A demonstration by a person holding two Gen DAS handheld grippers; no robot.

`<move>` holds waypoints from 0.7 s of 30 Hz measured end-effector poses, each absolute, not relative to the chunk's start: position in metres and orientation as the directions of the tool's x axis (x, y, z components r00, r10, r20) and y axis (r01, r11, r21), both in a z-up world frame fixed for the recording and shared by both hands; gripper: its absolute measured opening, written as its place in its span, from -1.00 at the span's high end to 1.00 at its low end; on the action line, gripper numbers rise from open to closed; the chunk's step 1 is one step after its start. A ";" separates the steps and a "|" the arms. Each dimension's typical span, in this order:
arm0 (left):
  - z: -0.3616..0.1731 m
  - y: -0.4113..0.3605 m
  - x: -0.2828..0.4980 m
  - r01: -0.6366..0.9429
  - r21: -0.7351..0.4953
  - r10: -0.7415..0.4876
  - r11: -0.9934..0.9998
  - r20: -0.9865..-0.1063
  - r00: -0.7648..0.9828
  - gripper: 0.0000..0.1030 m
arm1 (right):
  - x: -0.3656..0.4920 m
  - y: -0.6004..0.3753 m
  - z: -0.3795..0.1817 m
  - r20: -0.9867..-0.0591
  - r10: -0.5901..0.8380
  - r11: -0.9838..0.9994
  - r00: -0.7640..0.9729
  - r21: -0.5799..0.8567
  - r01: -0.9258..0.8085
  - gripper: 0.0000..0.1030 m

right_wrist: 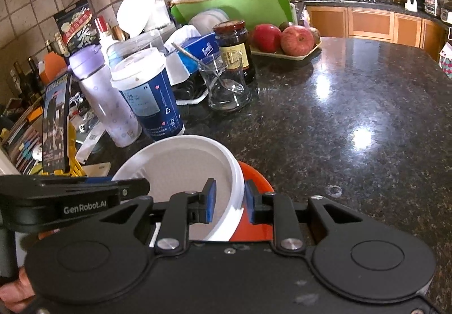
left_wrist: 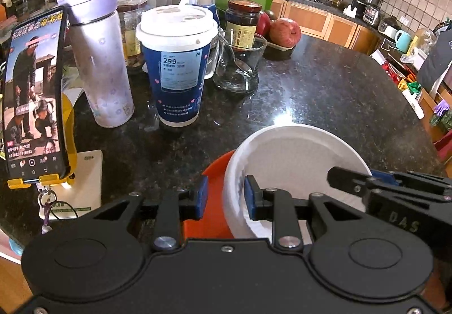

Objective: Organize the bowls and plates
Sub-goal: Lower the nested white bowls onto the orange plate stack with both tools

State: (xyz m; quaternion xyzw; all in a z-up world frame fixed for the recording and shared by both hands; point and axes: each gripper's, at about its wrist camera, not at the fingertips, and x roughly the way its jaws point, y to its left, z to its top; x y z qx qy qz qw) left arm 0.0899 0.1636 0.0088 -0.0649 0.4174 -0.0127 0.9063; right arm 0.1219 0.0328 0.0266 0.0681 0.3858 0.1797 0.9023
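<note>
At the near edge of the dark stone counter (right_wrist: 353,104), the left gripper (left_wrist: 224,196) straddles the white plate's (left_wrist: 296,155) left rim, fingers spread without visibly pressing. The plate lies tilted over an orange plate (right_wrist: 255,181). The right gripper (right_wrist: 230,202) brackets the right rim, pads apart.

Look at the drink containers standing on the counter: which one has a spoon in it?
The clear glass, standing in front of the dark jar. A metal spoon leans inside it, whereas the purple bottle and the blue paper cup are both lidded.
</note>
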 end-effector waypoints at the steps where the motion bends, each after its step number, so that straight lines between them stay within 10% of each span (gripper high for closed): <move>1: 0.009 0.165 0.089 -0.029 -0.132 -0.081 0.991 -0.755 0.651 0.31 | 0.121 0.033 0.027 -0.669 0.376 0.926 0.641 0.262 -0.271 0.54; 21: 0.029 0.178 0.060 0.004 -0.100 -0.071 0.995 -0.679 0.731 0.30 | 0.070 0.018 0.061 -0.547 0.261 0.961 0.795 0.227 -0.160 0.51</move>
